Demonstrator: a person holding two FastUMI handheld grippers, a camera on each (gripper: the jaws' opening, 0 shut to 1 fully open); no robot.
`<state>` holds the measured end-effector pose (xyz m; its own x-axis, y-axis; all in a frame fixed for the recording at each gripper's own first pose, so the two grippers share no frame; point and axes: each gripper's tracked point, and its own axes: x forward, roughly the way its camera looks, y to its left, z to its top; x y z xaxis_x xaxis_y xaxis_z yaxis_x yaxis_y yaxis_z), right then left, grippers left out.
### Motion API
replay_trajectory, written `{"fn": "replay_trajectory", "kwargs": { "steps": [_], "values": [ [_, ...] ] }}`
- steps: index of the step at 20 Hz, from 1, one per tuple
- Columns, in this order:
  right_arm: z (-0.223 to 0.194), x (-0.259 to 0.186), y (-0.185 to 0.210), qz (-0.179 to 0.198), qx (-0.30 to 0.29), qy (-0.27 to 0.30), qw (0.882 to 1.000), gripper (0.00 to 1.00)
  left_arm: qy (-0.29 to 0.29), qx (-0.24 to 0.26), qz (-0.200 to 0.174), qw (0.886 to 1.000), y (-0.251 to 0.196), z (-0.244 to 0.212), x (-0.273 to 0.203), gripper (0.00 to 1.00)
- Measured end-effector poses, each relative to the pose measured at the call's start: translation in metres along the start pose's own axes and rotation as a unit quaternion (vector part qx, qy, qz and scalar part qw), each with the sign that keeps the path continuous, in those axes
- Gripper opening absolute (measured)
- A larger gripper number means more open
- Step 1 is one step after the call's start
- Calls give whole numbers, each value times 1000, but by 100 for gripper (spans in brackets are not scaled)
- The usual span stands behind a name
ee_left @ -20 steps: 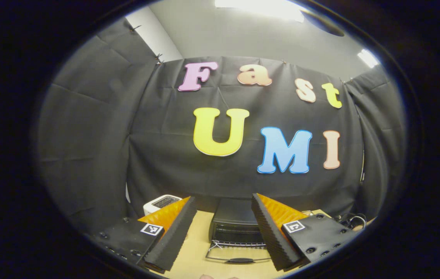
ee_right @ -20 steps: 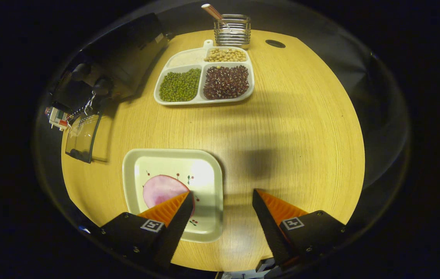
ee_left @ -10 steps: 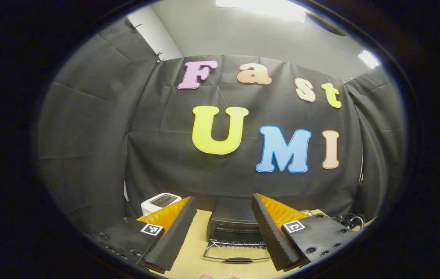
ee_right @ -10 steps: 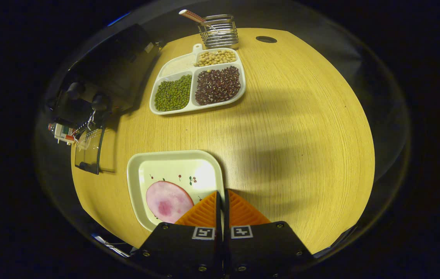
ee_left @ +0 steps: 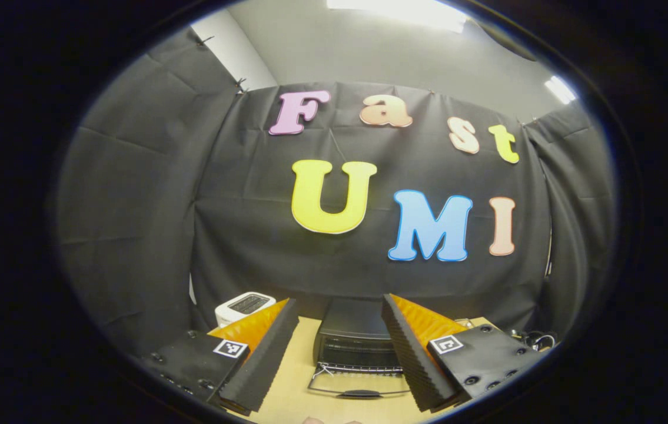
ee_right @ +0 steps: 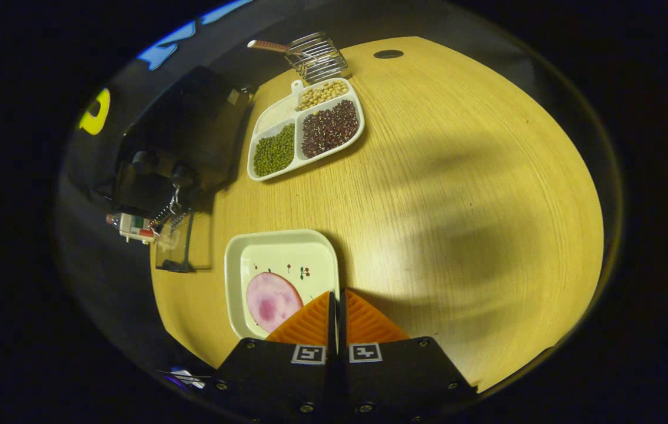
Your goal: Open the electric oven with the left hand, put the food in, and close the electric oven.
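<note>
The black electric oven [ee_left: 356, 335] stands straight ahead in the left gripper view, its glass door [ee_left: 360, 386] lowered flat onto the table. My left gripper [ee_left: 339, 301] hangs open in front of it, holding nothing. In the right gripper view the oven [ee_right: 192, 129] is at the upper left with its door [ee_right: 178, 244] down. A cream square plate [ee_right: 286, 259] carries a pink ham slice [ee_right: 272, 300]. My right gripper [ee_right: 335, 292] is shut on the plate's right rim.
A divided white tray [ee_right: 278, 115] of green, red and pale beans lies beyond the plate, with a wire holder [ee_right: 316, 56] behind it. A white toaster [ee_left: 245, 305] stands left of the oven. A small white and red tag [ee_right: 130, 227] hangs by the oven door.
The right gripper went from open beside the plate to shut on its rim, then its view swung and rose with the plate. The left gripper has barely moved.
</note>
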<state>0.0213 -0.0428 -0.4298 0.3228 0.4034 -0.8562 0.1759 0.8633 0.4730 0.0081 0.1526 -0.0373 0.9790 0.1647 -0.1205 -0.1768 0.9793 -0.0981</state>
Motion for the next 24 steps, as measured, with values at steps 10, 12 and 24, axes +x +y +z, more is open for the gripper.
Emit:
{"fn": "replay_trajectory", "kwargs": {
  "steps": [10,12,24],
  "values": [
    [-4,0,4,3,23,5,1000,1,-4,9,-23,1000,-22,4,3,100],
    [-7,4,1,-37,-15,23,999,8,-1,6,-22,1000,-22,1,1,100],
    [-5,6,-5,-92,-14,12,996,0,8,-6,-14,1000,-7,-8,2,97]
  ]
}}
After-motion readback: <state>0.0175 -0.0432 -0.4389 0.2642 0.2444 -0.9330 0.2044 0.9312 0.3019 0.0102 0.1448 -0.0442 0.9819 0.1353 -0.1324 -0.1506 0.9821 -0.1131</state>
